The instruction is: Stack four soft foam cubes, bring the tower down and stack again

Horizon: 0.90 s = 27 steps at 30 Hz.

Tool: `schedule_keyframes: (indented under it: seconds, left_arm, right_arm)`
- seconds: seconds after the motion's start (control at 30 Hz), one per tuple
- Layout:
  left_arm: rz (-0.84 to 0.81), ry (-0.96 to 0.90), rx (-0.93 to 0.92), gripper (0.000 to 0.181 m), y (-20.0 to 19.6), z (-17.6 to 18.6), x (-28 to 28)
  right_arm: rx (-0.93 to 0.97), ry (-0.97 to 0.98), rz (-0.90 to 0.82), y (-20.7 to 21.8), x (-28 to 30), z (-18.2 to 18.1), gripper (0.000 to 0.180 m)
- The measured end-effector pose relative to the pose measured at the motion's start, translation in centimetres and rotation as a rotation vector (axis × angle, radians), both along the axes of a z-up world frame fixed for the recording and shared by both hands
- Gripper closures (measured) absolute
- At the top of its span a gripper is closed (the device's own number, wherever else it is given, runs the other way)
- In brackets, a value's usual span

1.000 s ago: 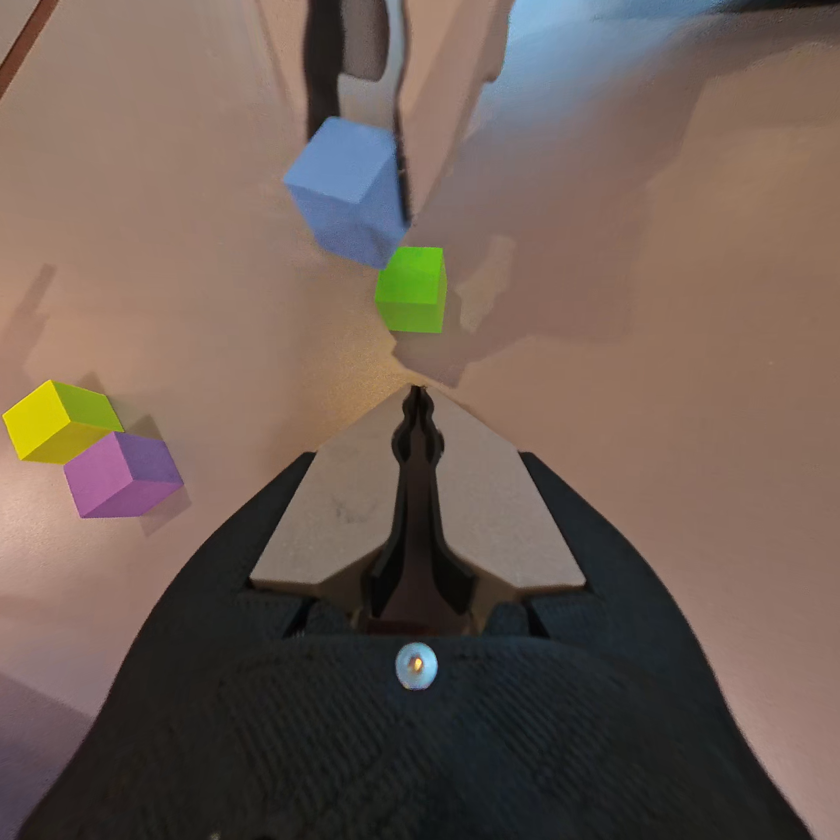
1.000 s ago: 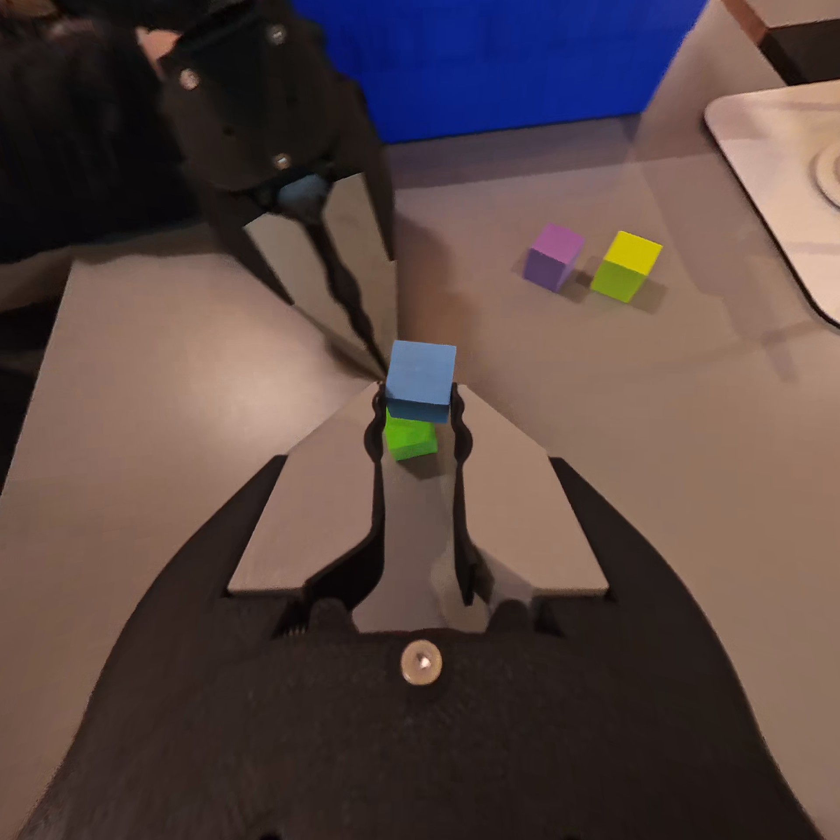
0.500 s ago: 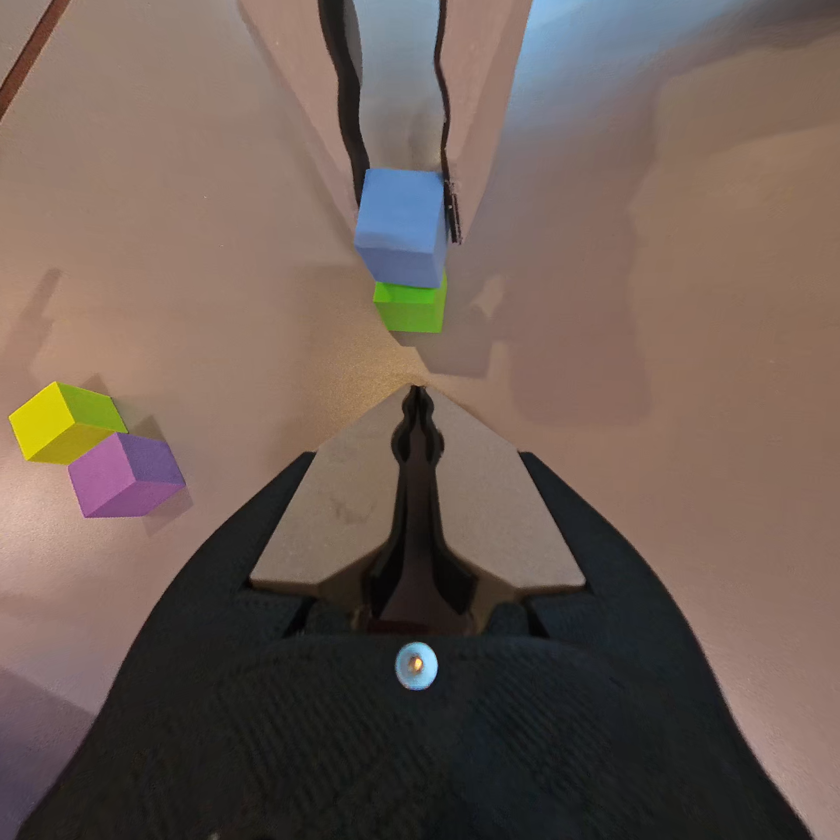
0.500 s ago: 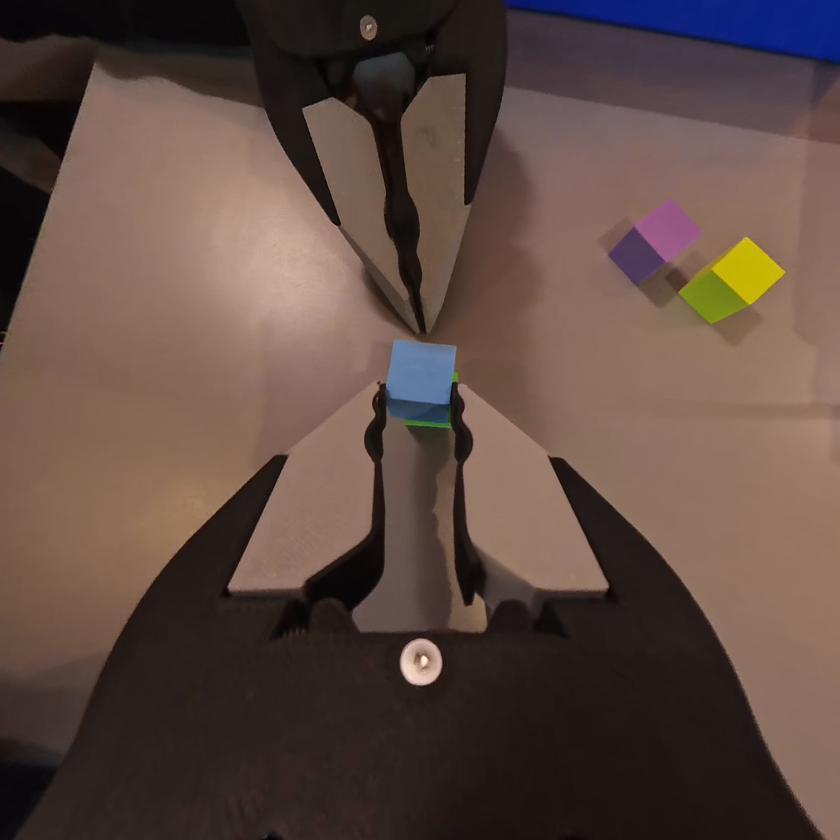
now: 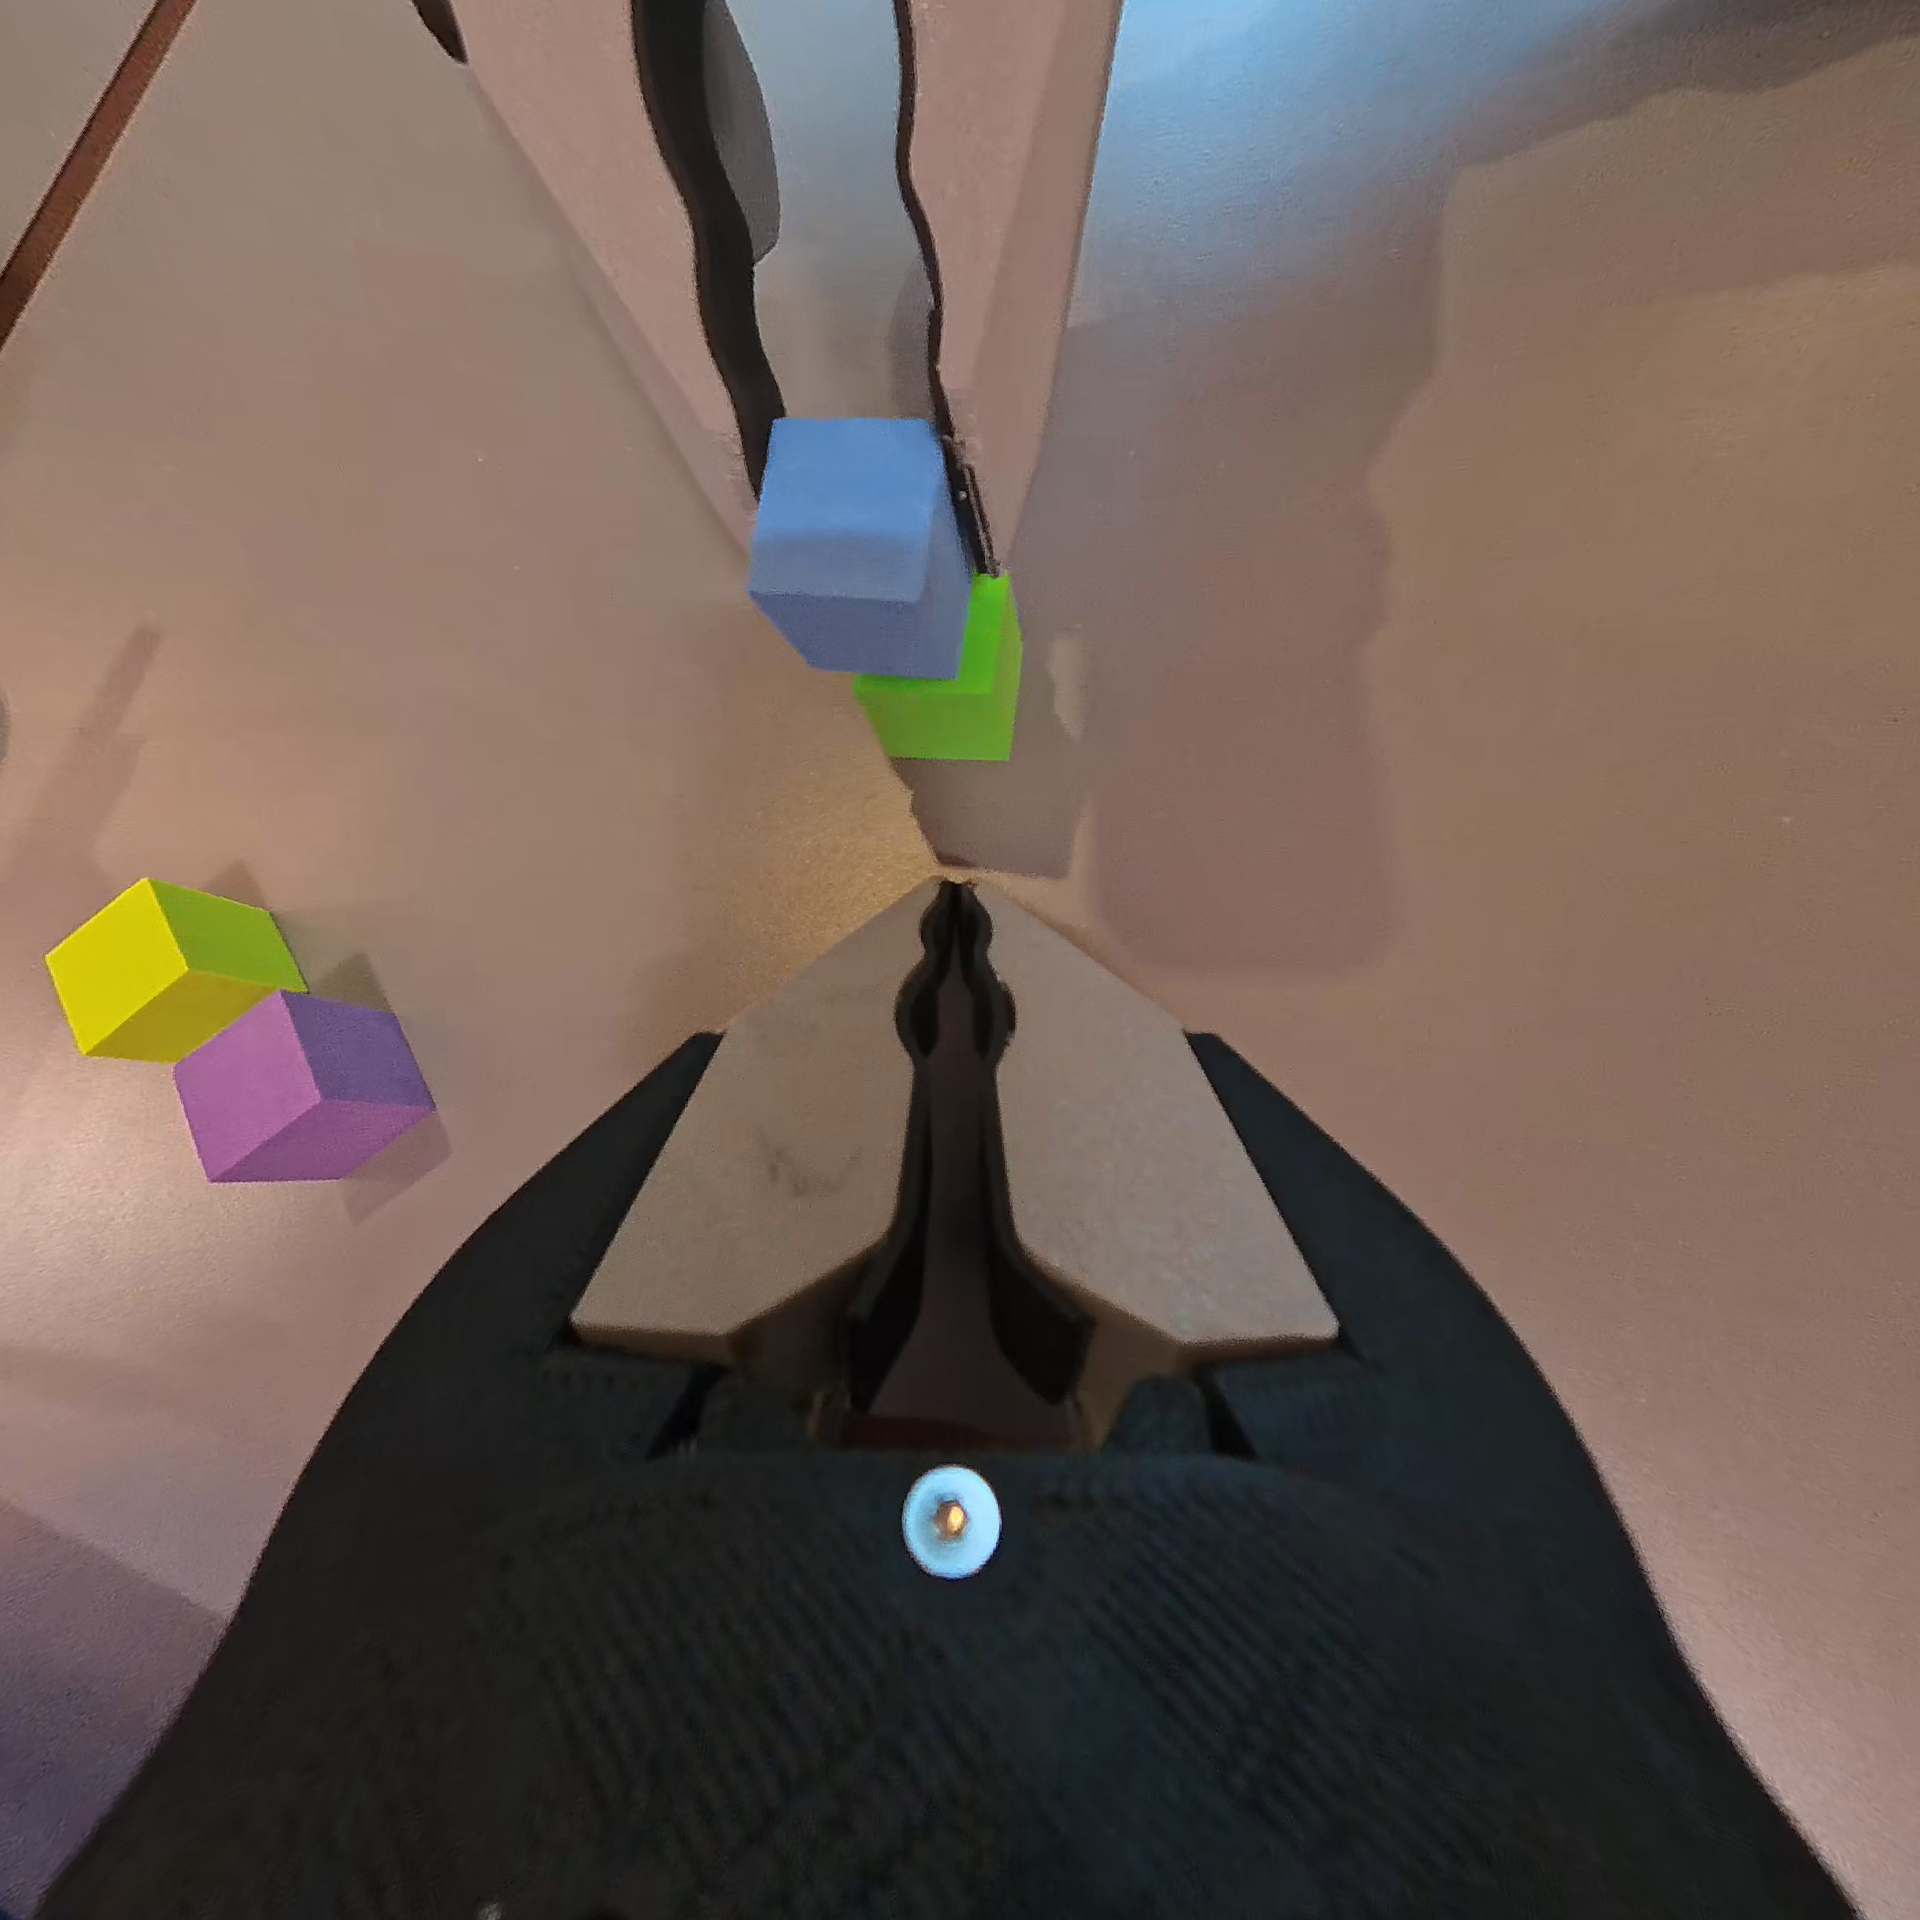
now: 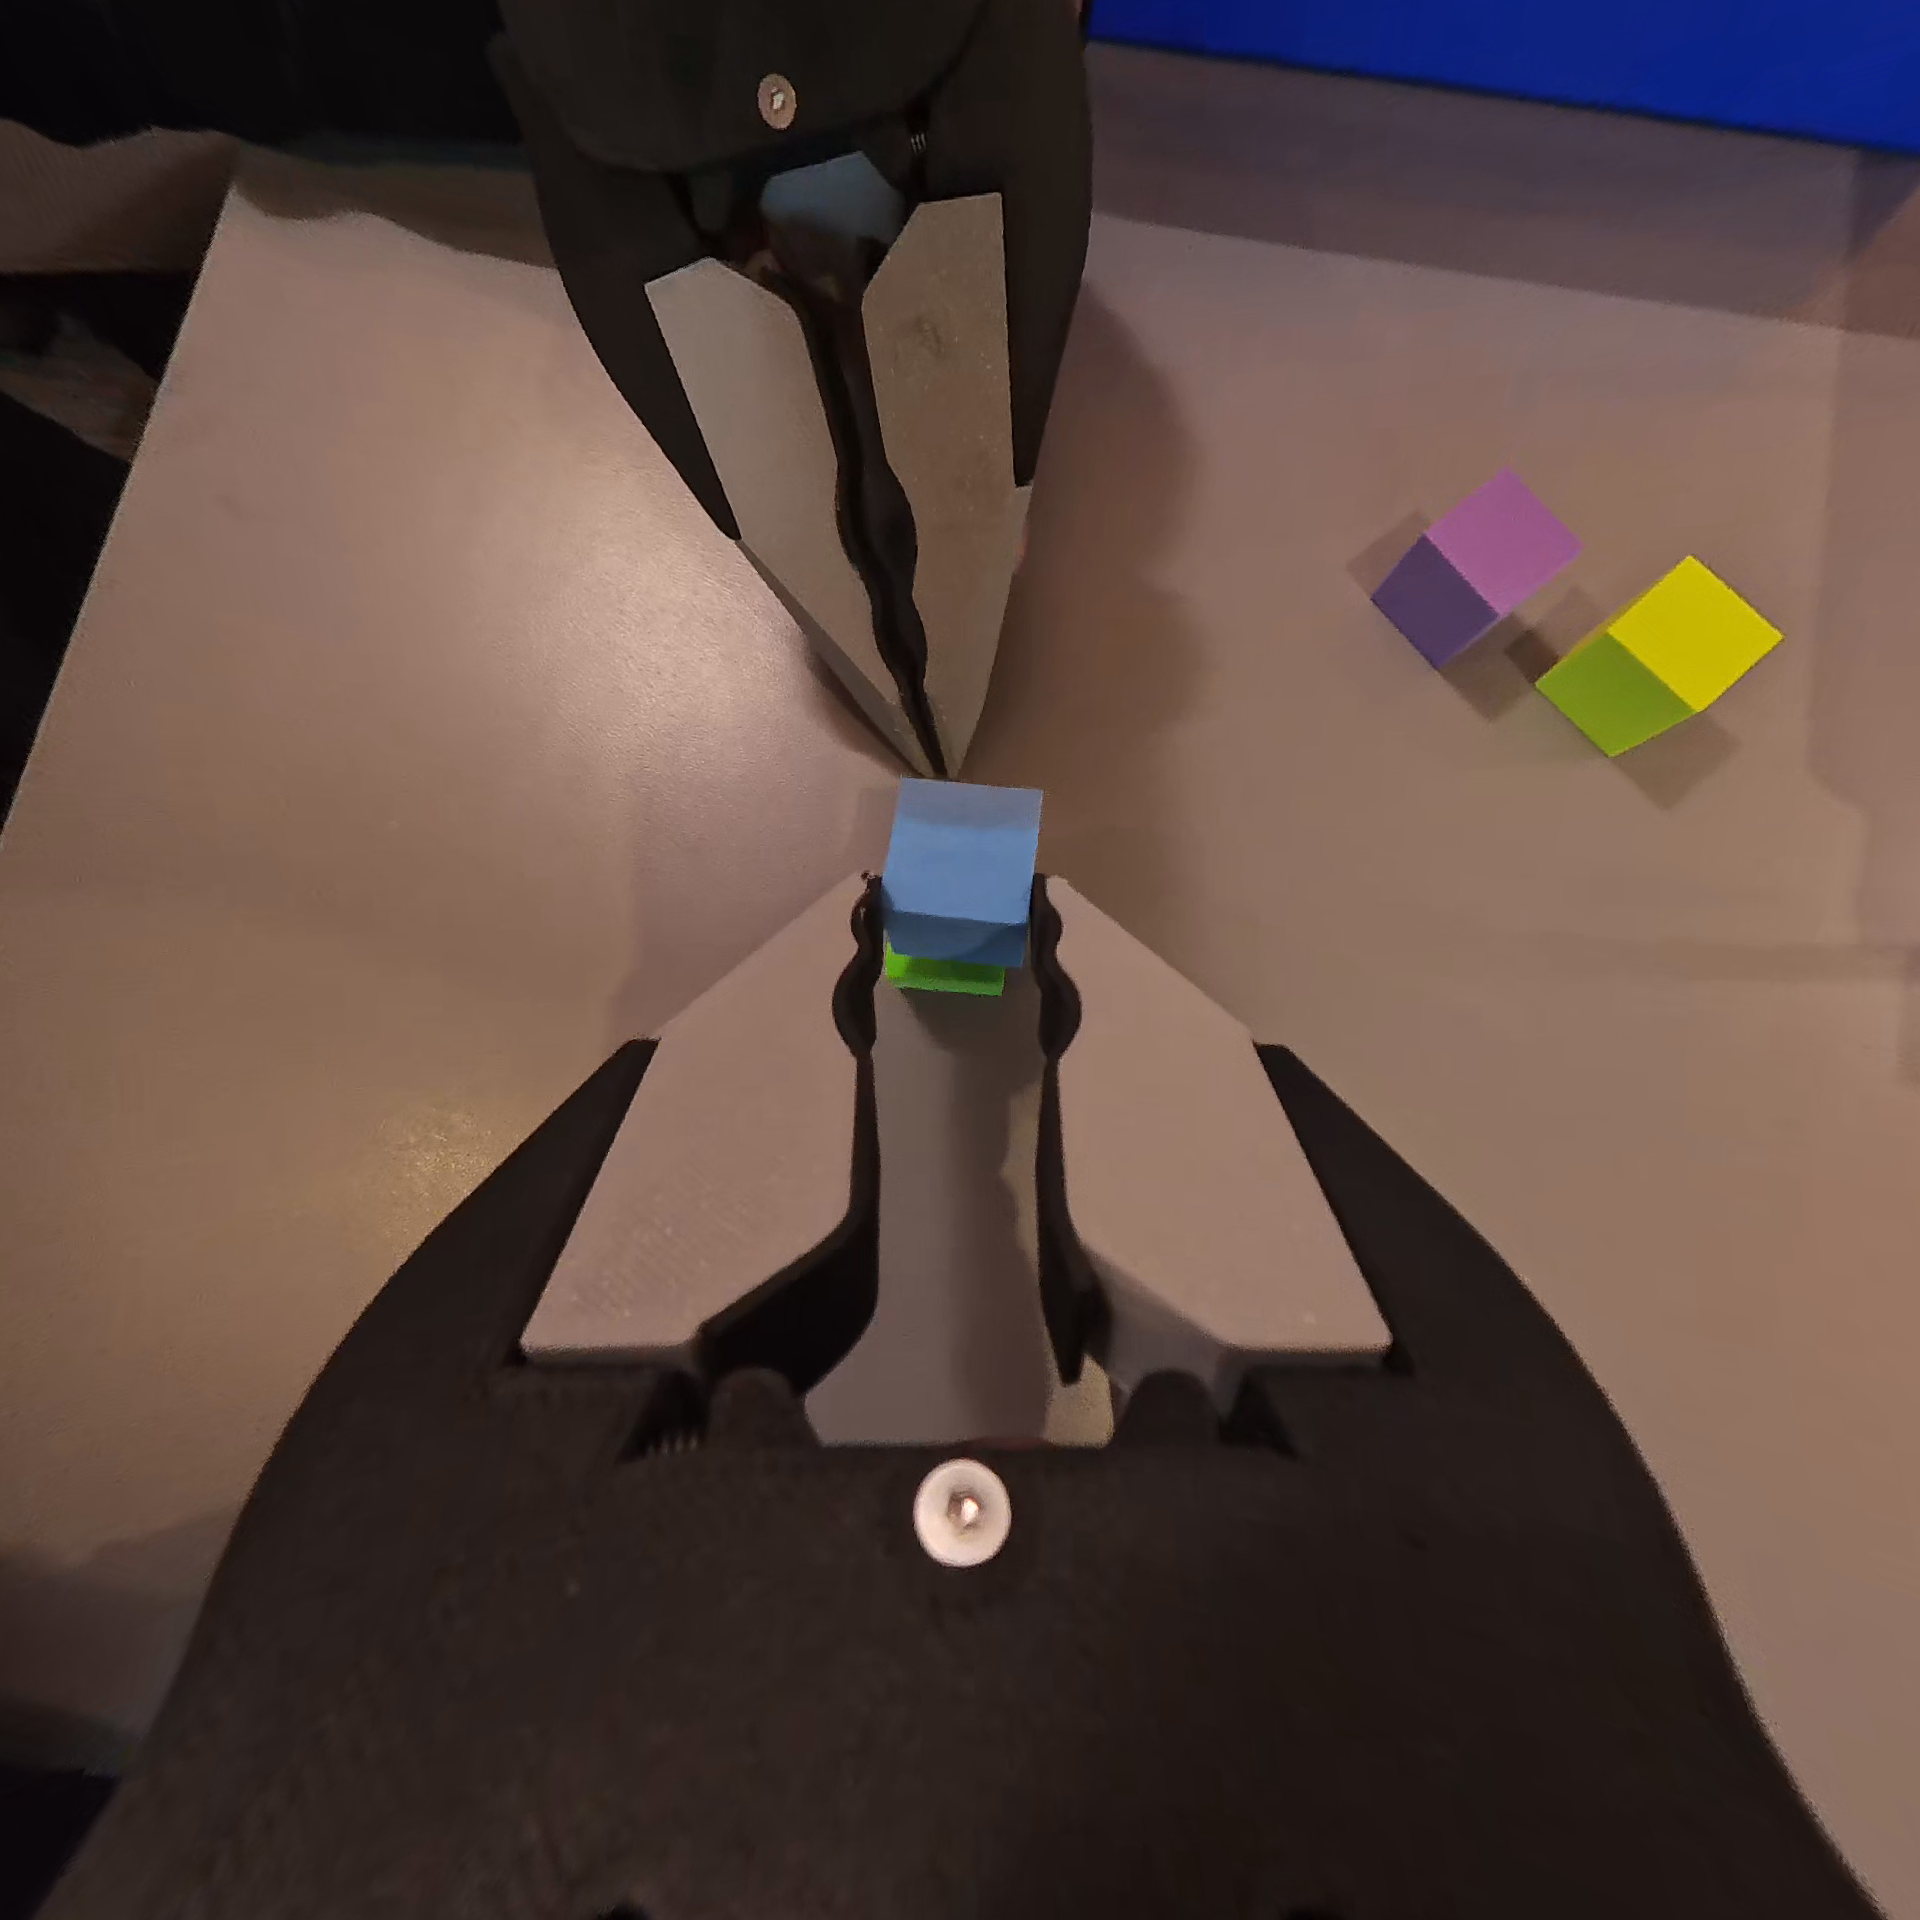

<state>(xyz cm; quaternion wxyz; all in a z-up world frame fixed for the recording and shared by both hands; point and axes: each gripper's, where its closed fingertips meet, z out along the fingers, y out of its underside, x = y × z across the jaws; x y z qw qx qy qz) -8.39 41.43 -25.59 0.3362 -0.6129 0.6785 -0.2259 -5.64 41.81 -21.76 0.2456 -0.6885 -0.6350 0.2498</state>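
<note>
The left gripper, a black two-finger tool with grey wedge-shaped pads, points forward and down at the brown tabletop. Its fingers are pressed together at the tips with nothing between them. In the right wrist view it comes in from the top, its tip just beside the far upper edge of the blue foam cube.

To its left in its own view lie the yellow foam cube and the purple foam cube, touching each other, well apart from the stack.

The right gripper faces the left one across the table, tilted steeply down. Its fingers are parted to the width of the blue foam cube and clamp it by two opposite sides. The blue cube sits over the bright green foam cube, which stands on the table. From the left wrist view the blue cube is offset to the left and slightly turned, so a strip of the green cube's top shows at the right; whether the two touch cannot be told.

Half a second ago the blue cube sat squarely over the green one; now it has shifted sideways and rotated a little. The left gripper's tip has come closer to the blue cube. The yellow and purple cubes have not moved on the table.
</note>
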Motion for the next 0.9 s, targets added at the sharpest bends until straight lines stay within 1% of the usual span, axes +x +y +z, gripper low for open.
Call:
schedule_keyframes:
  seconds: [0.9]
  left_arm:
    - [0.0, -0.001, 0.005, 0.181, 0.05, 0.01, 0.01]
  right_arm:
    - [-0.007, -0.014, 0.008, -0.31, 0.2, -0.54, 0.154]
